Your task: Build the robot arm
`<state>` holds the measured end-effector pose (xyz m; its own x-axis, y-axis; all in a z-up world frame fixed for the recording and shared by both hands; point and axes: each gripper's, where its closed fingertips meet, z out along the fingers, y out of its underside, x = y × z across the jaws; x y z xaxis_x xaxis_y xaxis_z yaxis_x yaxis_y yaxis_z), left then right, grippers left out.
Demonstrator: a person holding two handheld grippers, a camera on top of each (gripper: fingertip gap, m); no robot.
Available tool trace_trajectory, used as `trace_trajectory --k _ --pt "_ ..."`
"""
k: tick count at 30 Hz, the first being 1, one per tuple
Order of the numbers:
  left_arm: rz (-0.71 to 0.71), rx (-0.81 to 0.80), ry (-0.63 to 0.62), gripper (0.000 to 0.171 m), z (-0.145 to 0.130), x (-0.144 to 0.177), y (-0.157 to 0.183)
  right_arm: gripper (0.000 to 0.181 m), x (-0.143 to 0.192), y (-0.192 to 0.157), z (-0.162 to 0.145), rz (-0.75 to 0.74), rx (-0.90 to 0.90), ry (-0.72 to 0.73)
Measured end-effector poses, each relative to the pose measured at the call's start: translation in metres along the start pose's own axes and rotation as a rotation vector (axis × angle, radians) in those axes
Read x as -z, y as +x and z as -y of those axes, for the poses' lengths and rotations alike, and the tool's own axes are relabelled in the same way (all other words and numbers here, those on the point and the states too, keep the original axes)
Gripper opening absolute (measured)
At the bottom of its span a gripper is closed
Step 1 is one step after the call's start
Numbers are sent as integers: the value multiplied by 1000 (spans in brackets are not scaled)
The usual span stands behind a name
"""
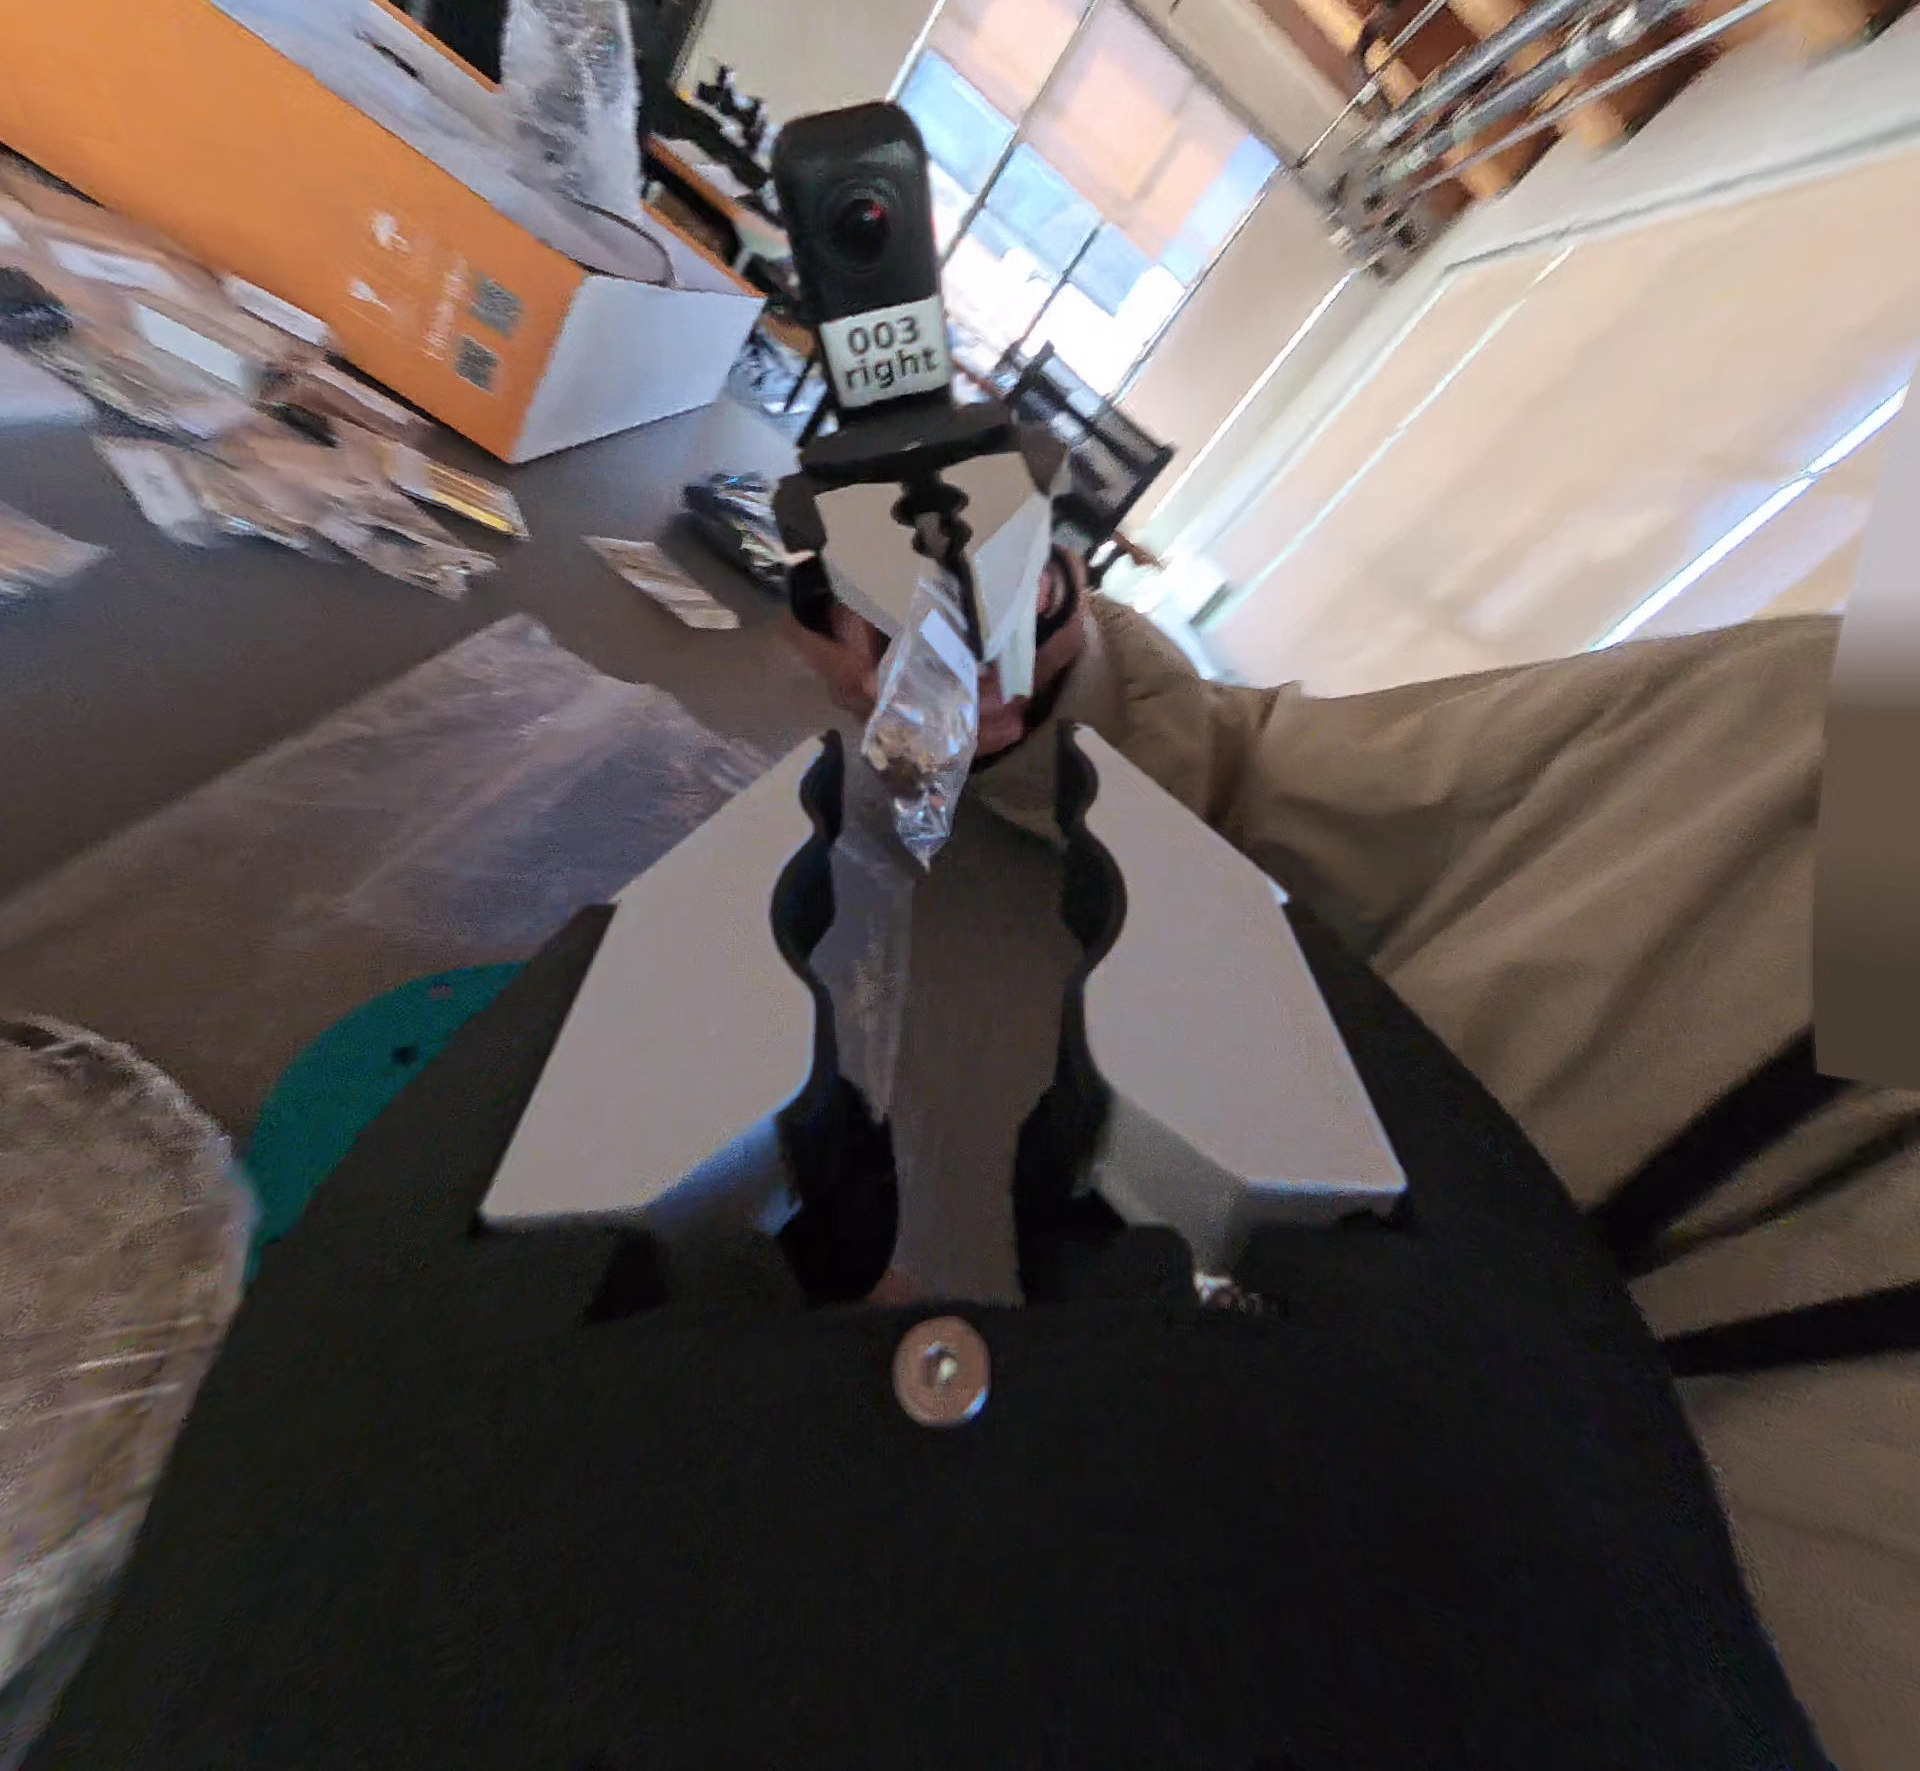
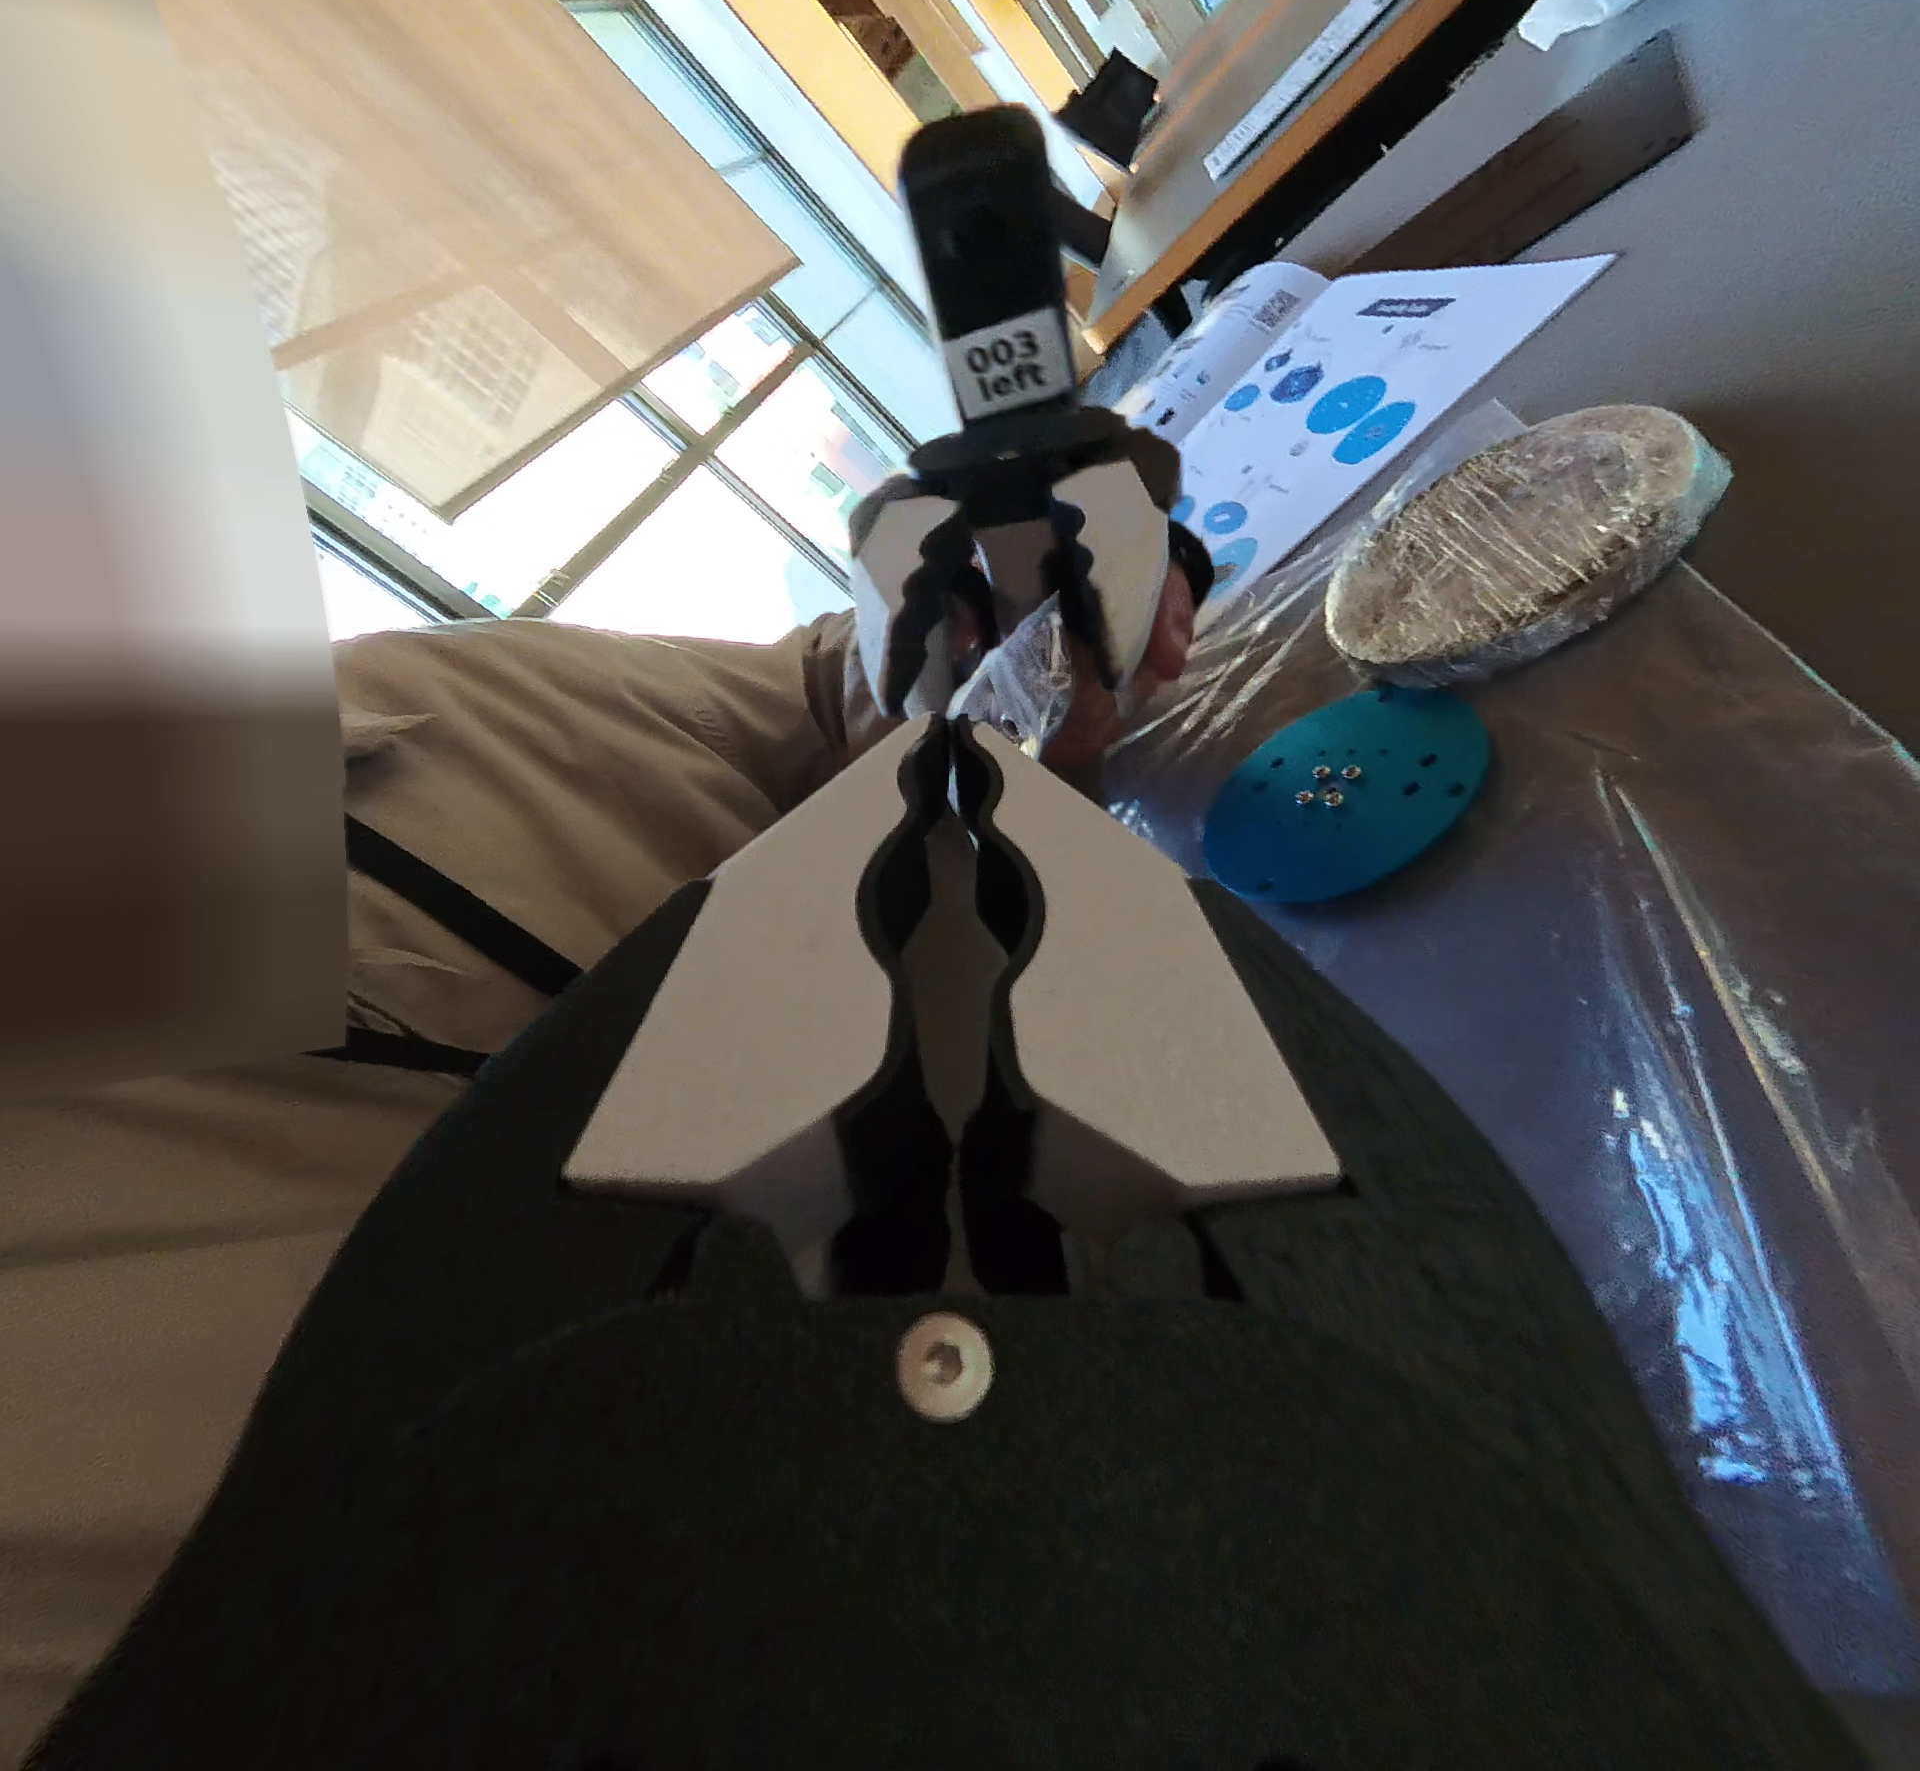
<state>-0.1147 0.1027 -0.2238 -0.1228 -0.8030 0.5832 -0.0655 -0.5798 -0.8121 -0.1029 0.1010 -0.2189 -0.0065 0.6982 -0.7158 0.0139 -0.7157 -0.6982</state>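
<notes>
A small clear plastic bag (image 1: 914,755) with small dark and metal parts hangs in the air between the two grippers. My right gripper (image 2: 951,732) is shut on the bag's top edge; it shows farther off in the left wrist view (image 1: 943,578), pointing at the camera. My left gripper (image 1: 951,745) is open, and the bag's lower end hangs between its fingertips without being pinched. In the right wrist view the bag (image 2: 1029,672) sits between the open fingers of the left gripper (image 2: 1003,672).
On the grey table lie a teal perforated disc (image 2: 1351,796), a wrapped brown round pad (image 2: 1517,558), a printed sheet (image 2: 1351,371) and a clear plastic sheet (image 1: 468,786). An orange and white box (image 1: 260,194) and several small packets (image 1: 312,495) lie farther back. A beige sleeve (image 1: 1455,838) is at right. The tips of both grippers are at nearly the same place. My left gripper's tips are some 9 centimeters from the teal perforated disc (image 2: 1351,796).
</notes>
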Motion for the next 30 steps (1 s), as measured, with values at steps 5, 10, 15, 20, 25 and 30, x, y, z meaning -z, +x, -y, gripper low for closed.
trace_trajectory --k 5,10,15,20,25,30 --pt "-24 58 38 19 4 4 -5 0 2 1 1 34 -37 18" --pt "16 42 43 5 4 6 -12 0 1 6 -3 4 -33 -4" --pt "66 27 1 5 -2 6 -23 0 2 22 -11 -63 -30 -39" --pt "66 20 -35 5 -8 5 -25 1 2 29 -19 -78 -46 -79" --pt "22 82 -21 5 -7 4 -23 19 0 26 -21 -89 104 -84" --pt "4 105 -12 5 -6 6 -23 32 -4 28 -27 -172 419 -119"
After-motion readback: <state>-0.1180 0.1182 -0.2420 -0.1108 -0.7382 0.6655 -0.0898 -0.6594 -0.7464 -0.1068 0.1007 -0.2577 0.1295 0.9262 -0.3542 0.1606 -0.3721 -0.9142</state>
